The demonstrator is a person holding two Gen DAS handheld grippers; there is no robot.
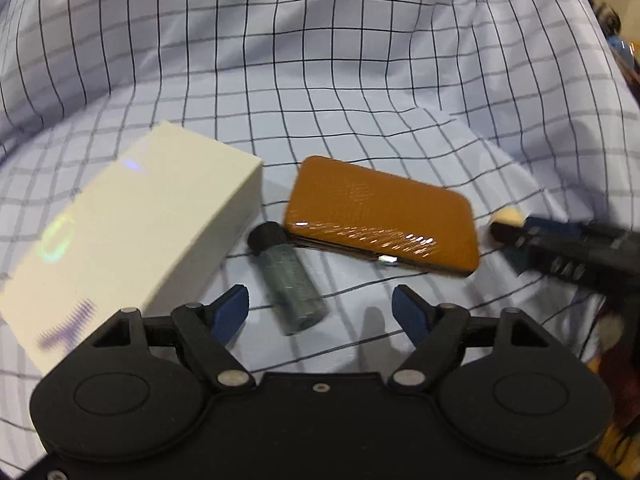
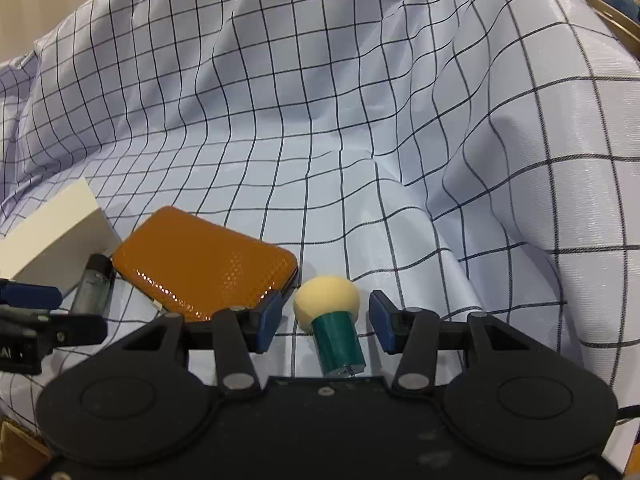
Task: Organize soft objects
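A small clear vial (image 1: pixel 292 284) with a black cap lies on the checked cloth (image 1: pixel 320 80) between the fingers of my left gripper (image 1: pixel 320 300), which is open and not touching it. Just beyond it rest an orange case (image 1: pixel 380 216) and a white box (image 1: pixel 132 224). In the right wrist view, a cream sponge applicator (image 2: pixel 328 300) with a green handle lies between the fingers of my right gripper (image 2: pixel 326 306). That gripper is open, with a gap on each side of the applicator. The orange case (image 2: pixel 204 264) sits just left of it.
The light blue checked cloth (image 2: pixel 360 120) rises in loose folds behind and to the right of the objects. A tan rim and a blue object (image 2: pixel 616 0) show at the far right. The left gripper (image 2: pixel 32 300) sits close beside the right one.
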